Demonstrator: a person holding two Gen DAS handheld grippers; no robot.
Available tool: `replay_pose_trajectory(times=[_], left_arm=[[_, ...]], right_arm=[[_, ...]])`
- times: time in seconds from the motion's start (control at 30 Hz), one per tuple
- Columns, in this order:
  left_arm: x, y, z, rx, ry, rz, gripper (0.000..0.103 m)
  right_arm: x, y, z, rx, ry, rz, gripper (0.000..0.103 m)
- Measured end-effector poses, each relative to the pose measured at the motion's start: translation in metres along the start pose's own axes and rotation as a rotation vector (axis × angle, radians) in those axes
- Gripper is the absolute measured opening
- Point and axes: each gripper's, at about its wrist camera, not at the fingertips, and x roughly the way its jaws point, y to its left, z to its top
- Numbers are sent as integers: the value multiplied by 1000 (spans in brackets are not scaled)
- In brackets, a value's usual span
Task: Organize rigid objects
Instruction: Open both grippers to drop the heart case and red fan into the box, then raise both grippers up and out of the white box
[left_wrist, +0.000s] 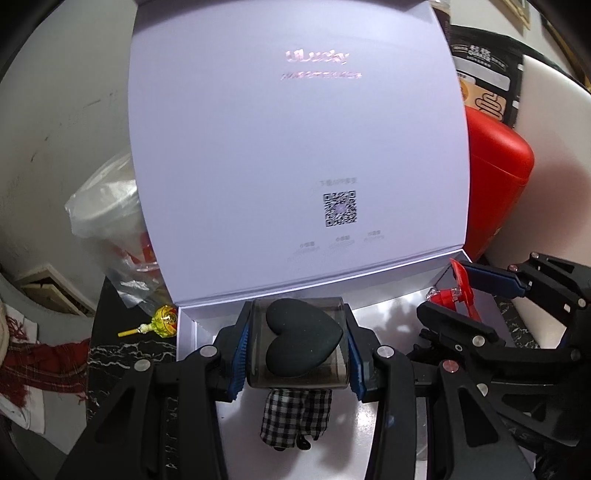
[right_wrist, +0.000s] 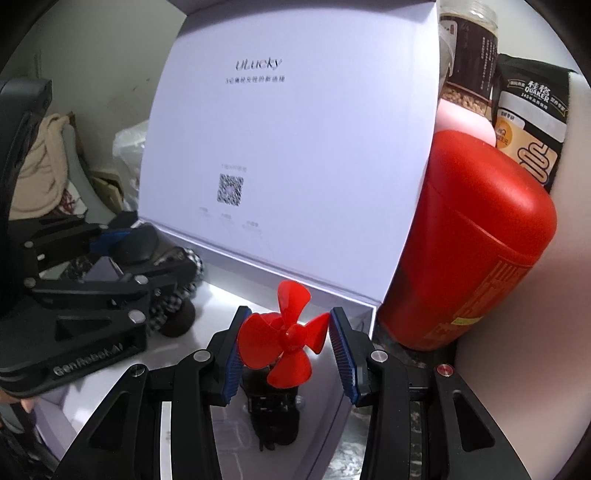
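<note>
White gift box (left_wrist: 295, 147) stands open on the tabletop (left_wrist: 125, 354). Above it, two tools: left tool (left_wrist: 298, 345) grips one clear heart case (left_wrist: 299, 341), right tool (right_wrist: 284, 350) grips one red-bladed fan (right_wrist: 286, 332).

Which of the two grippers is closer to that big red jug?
Right. The right gripper, holding the red fan, sits just beside the red jug; the left gripper is farther away, across the white box.
</note>
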Motion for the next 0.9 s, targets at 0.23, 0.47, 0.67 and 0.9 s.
replay_pose_trajectory(times=[0.23,0.47,0.67,0.9], left_arm=[[3,5,2,-6,2,-7,42],[-3,5,1,-10,12,-36,43],[-16,0,4,-1,-17,61,72],[-32,5,5,-24,-58,58,79]], right_arm=[[8,1,-1,6,12,-13,43],[8,4,2,7,6,-35,56],[6,6,1,10,-5,-43,63],[-2,7,0,35,-22,-37,63]])
